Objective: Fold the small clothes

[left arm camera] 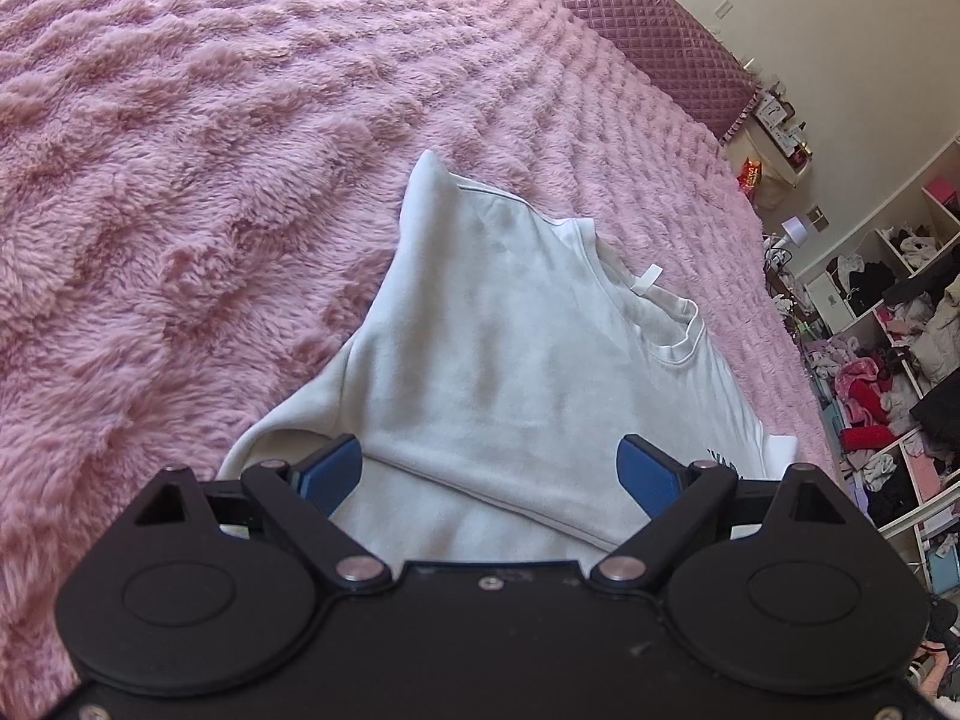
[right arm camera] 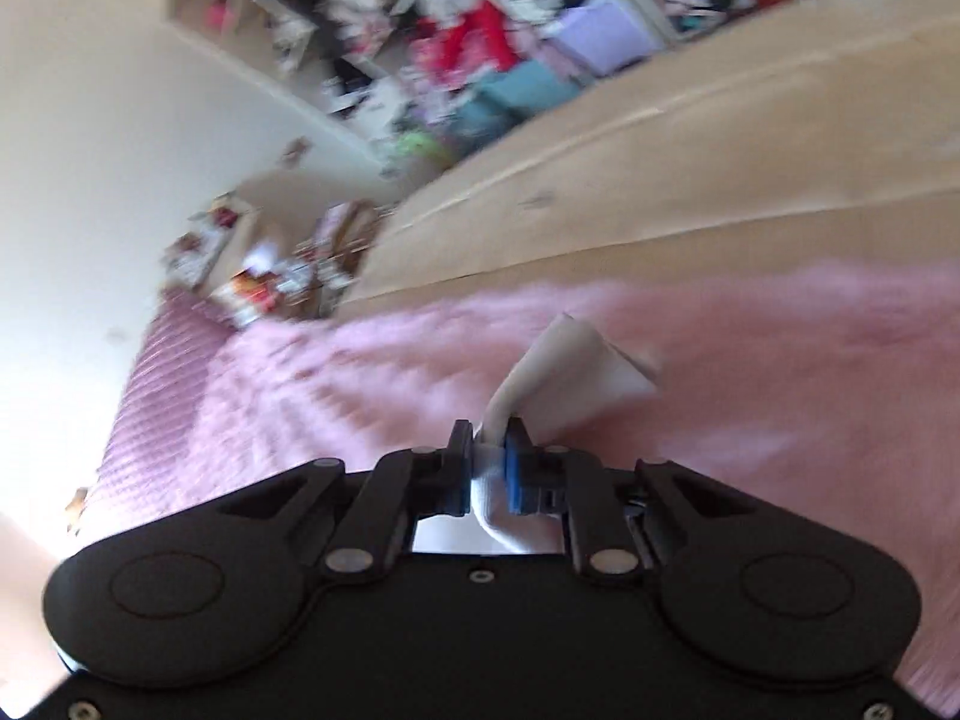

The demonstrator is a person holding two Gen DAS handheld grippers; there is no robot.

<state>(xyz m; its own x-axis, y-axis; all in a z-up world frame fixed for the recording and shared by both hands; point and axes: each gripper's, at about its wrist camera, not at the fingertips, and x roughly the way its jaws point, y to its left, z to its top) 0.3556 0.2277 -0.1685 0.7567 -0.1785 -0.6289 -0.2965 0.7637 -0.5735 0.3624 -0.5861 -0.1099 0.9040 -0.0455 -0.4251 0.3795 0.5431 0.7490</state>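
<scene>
A small white T-shirt [left arm camera: 516, 360] lies on the pink fluffy blanket [left arm camera: 180, 180], neckline [left arm camera: 672, 324] to the right, part of it folded over. My left gripper [left arm camera: 489, 468] is open just above the shirt's near fold, its blue pads on either side of the cloth, holding nothing. My right gripper [right arm camera: 487, 462] is shut on a bunched piece of the white shirt [right arm camera: 570, 372], which sticks up past the fingertips above the blanket [right arm camera: 780, 372]. The right wrist view is blurred by motion.
A quilted mauve headboard [left arm camera: 630, 18] runs along the bed's far side. Cluttered shelves of clothes [left arm camera: 888, 372] stand at the right. A beige bed edge [right arm camera: 690, 180] and bedside clutter [right arm camera: 258, 276] show in the right wrist view.
</scene>
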